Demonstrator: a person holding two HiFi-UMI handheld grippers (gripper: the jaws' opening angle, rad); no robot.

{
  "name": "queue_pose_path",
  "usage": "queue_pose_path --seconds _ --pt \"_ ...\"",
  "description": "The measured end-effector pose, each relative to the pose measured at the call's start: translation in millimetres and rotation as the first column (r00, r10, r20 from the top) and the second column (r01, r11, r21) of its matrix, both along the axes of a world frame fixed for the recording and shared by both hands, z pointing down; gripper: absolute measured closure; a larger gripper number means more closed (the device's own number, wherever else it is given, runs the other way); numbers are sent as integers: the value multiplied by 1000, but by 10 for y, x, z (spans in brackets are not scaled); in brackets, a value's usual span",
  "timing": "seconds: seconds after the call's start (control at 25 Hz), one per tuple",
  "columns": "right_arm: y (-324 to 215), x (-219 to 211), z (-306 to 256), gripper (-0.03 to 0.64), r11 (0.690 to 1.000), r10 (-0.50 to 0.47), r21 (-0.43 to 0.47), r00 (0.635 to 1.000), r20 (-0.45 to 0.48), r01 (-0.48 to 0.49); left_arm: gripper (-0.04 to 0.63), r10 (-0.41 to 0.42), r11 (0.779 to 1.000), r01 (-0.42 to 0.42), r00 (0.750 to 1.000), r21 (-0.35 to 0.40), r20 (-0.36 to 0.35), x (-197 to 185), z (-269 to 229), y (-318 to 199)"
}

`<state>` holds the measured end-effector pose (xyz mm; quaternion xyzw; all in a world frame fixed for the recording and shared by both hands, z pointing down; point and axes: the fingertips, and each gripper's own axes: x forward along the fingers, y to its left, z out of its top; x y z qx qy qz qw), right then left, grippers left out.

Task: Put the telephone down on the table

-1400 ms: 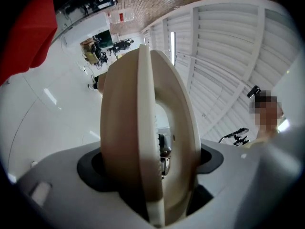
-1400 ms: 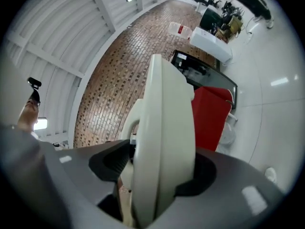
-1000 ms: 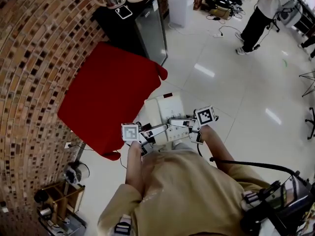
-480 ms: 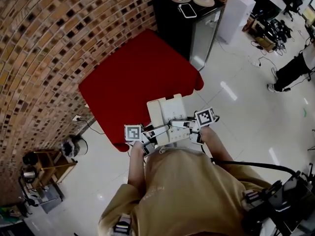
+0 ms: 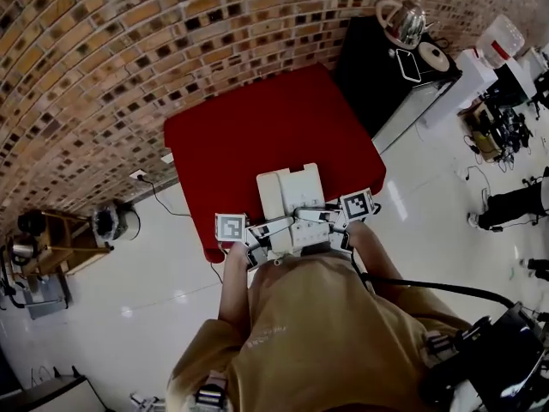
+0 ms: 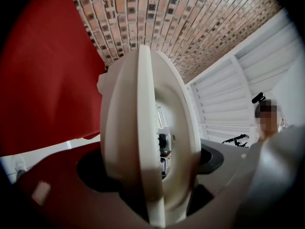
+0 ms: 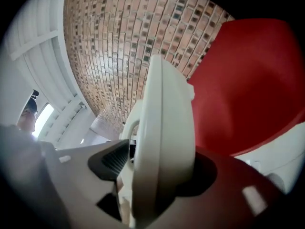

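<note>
A white desk telephone (image 5: 287, 197) is held between both grippers in front of my chest, above the near edge of the red-covered table (image 5: 257, 131). My left gripper (image 5: 273, 230) is shut on its left side and my right gripper (image 5: 322, 220) on its right side. In the left gripper view the telephone (image 6: 147, 142) stands edge-on, filling the jaws of the left gripper (image 6: 152, 168), with the red table (image 6: 43, 80) to the left. In the right gripper view the telephone (image 7: 164, 128) is clamped by the right gripper (image 7: 157, 171), with the red table (image 7: 252, 89) behind.
A brick wall (image 5: 129, 33) runs behind the table. A black cabinet (image 5: 377, 71) with a kettle (image 5: 410, 22) stands at the table's right end. A wooden shelf (image 5: 51, 247) is on the floor at left. Another person's legs (image 5: 515, 202) show far right.
The person has turned and stepped toward the red table, carrying the telephone in both grippers. The table has come from the left to straight ahead, and the telephone now hangs over its near edge.
</note>
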<state>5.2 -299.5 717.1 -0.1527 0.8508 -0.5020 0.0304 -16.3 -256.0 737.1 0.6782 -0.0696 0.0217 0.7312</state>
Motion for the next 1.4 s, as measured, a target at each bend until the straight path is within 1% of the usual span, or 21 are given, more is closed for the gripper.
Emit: queue_pose_path --seconds 0.04,0.12,0.16,0.2,0.24,0.28,0.32,0.36,0.4,0.44,0.48,0.52,0.56,0.6,0.76,0.84,0.92,1.0,1.08,1.24,1.4 --pt "-2 -125 140 321 994 23 -104 999 26 -20 167 -2 1000 2 1000 -12 -4 -121 69 -46" --pt "23 -241 327 321 951 72 -303 996 43 -56 167 -4 1000 4 1000 5 -23 -254 177 -163" --pt "21 -249 368 321 926 86 -371 996 38 -66 167 -1 999 3 999 49 -45 -264 195 -244" --pt "-24 -240 402 321 914 86 -400 996 34 -65 167 9 992 1 997 130 -76 -246 185 -353" --pt "-102 -225 440 321 912 78 -406 996 32 -58 167 28 971 0 993 238 -112 -208 154 -487" --pt "-188 -211 486 321 909 70 -414 997 29 -51 167 52 936 3 988 351 -147 -158 116 -633" --pt "-254 -202 531 321 889 74 -454 997 22 -56 167 76 893 11 982 451 -174 -103 84 -780" --pt "-299 -196 572 321 851 88 -520 996 11 -70 167 94 854 21 977 520 -193 -52 72 -913" --pt "-357 -190 617 321 817 95 -571 995 3 -76 167 99 832 30 974 554 -202 -9 85 -1028" --pt "-451 -177 672 321 815 82 -576 997 6 -64 167 94 828 37 974 559 -204 28 121 -1126" --pt "-587 -148 743 321 853 45 -522 999 15 -31 167 83 835 42 976 548 -202 62 171 -1217" --pt "-742 -101 828 319 902 -5 -432 1000 18 12 167 72 845 45 978 533 -197 98 226 -1309" --pt "-882 -48 910 319 932 -45 -359 999 12 46 167 64 851 47 979 523 -192 139 280 -1409" --pt "-1005 0 984 321 942 -66 -329 998 2 63 167 59 853 48 980 519 -188 184 330 -1516" --pt "-1491 178 1361 316 932 -79 -357 996 -35 61 167 53 847 50 983 529 -177 390 545 -1987" --pt "-1693 258 1524 316 916 -71 -398 997 -21 57 166 41 851 60 983 522 -180 498 703 -2224" --pt "-1888 325 1653 315 886 -58 -460 998 -1 51 161 8 873 83 983 481 -184 600 952 -2444" --pt "-2170 456 1937 313 916 -91 -395 995 -48 65 151 -53 915 107 988 389 -148 672 1347 -2629" --pt "-2346 552 2216 311 924 -104 -376 992 -78 67 143 -106 946 126 991 298 -82 711 1753 -2773" --pt "-2504 599 2595 308 911 -102 -408 992 -80 60 136 -140 956 137 990 261 -6 735 2147 -2962" --pt "-2566 595 2831 301 910 -127 -410 983 -135 61 127 -150 962 134 987 237 50 720 2445 -3016"
